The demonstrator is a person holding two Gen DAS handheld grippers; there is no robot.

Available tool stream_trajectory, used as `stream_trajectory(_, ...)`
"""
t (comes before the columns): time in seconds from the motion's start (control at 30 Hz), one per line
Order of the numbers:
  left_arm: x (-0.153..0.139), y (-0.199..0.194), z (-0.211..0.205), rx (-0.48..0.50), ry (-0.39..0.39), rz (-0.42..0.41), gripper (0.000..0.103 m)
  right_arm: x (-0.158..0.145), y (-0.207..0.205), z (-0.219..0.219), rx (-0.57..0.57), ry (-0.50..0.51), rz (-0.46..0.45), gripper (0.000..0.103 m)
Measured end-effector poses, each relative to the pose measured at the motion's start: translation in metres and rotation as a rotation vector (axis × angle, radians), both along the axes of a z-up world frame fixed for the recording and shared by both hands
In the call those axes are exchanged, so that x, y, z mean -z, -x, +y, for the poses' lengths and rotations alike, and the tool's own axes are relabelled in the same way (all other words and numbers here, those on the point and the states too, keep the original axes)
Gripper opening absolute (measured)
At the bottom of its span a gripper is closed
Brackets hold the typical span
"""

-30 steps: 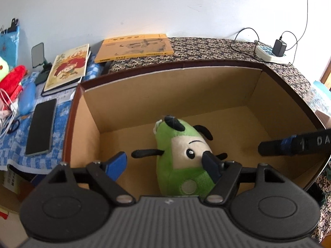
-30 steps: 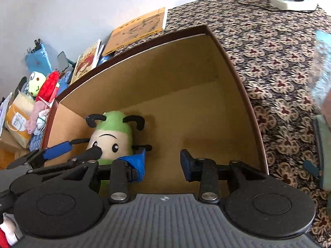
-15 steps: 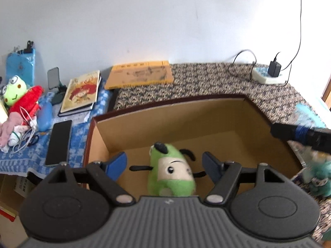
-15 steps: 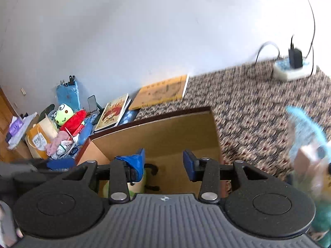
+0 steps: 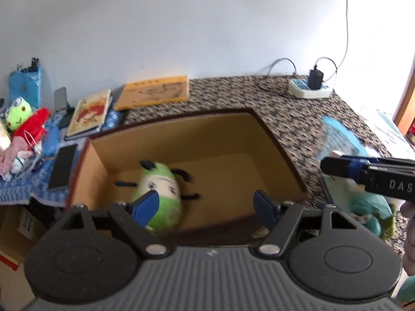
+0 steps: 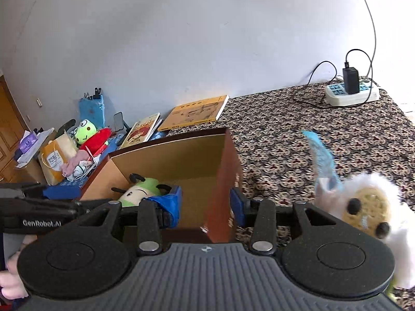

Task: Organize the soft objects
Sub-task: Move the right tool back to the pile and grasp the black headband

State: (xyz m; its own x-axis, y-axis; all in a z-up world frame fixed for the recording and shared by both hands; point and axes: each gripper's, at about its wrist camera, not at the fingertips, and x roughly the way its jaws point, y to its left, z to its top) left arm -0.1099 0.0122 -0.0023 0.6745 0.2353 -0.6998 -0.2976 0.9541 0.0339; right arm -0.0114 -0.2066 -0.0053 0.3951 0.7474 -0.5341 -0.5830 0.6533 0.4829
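The left gripper [image 5: 207, 203] stands wide apart above the cardboard box [image 5: 275, 140], holding nothing. The right gripper [image 6: 206, 204] is parted, gripping nothing. The green plush [image 5: 162, 189] lies inside the box; a white plush [image 6: 371, 212], somewhat blurred, sits outside, apparently on the patterned cloth [image 6: 311, 129].

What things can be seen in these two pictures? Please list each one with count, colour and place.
cardboard box: one, brown, open, on the patterned cloth.
green plush: one, green and cream, inside the box.
white plush: one, white with blue, on the cloth right of the box.
frog plush: one, green and red, on the far left.
books: two, orange and cream, behind the box.
phone: one, black, left of the box.
power strip: one, white, far right corner.
left gripper: open, empty.
right gripper: open, empty.
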Motion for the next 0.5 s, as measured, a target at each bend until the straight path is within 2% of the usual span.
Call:
stream_trajectory(0.17,0.016,-0.001,-0.029,0.024,0.036,0.033,0.074,0.016,0.0,-0.023,0.012,0.026,0.024,0.022)
stream_trajectory(0.27,0.029,-0.002,-0.047,0.07,0.064,0.052,0.074,0.026,-0.001,-0.036,0.013,0.038,0.059,0.022)
stream_trajectory(0.5,0.071,-0.014,-0.079,0.174,0.113,0.141,0.074,0.051,0.004,-0.05,-0.054,0.054,0.164,0.021)
